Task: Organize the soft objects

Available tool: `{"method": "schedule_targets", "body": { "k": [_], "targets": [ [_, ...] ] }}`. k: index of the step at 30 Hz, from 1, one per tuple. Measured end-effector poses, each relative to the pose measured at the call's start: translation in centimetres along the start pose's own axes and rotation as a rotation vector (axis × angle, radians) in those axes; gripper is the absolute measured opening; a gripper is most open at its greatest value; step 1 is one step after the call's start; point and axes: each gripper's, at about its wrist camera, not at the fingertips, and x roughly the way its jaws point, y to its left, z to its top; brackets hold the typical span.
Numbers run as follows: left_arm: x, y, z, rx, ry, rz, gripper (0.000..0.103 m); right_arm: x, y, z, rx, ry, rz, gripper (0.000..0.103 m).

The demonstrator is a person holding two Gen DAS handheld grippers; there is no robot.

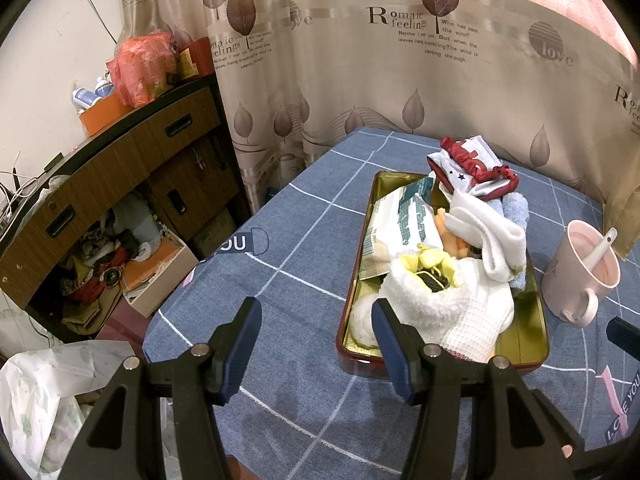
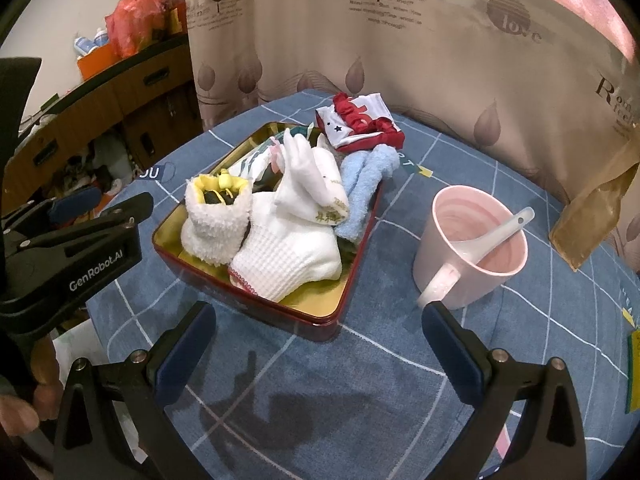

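Note:
A red tin with a gold inside point(image 1: 532, 344) point(image 2: 320, 322) lies on the blue checked tablecloth. It holds white socks point(image 1: 460, 312) point(image 2: 288, 256), a fluffy white bootie with yellow lining point(image 2: 212, 232), a blue towel point(image 2: 364, 184) and a wipes pack point(image 1: 400, 224). A red and white garment point(image 1: 472, 168) point(image 2: 360, 124) lies at the tin's far end. My left gripper point(image 1: 316, 344) is open and empty just before the tin's near left corner. My right gripper point(image 2: 316, 344) is open and empty in front of the tin.
A pink mug with a white spoon point(image 1: 584, 272) point(image 2: 472, 248) stands right of the tin. A leaf-print curtain point(image 1: 400, 60) hangs behind the table. A wooden cabinet point(image 1: 120, 176) with clutter stands at the left, beyond the table's edge. A brown bag point(image 2: 592, 208) sits at right.

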Motion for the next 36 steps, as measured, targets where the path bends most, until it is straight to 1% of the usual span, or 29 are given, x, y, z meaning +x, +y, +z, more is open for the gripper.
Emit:
{"method": "schedule_targets", "body": {
  "k": [36],
  "targets": [
    [0.03, 0.44, -0.27, 0.002, 0.006, 0.001, 0.059, 0.12, 0.69, -0.16, -0.016, 0.009, -0.002, 0.102]
  ]
}}
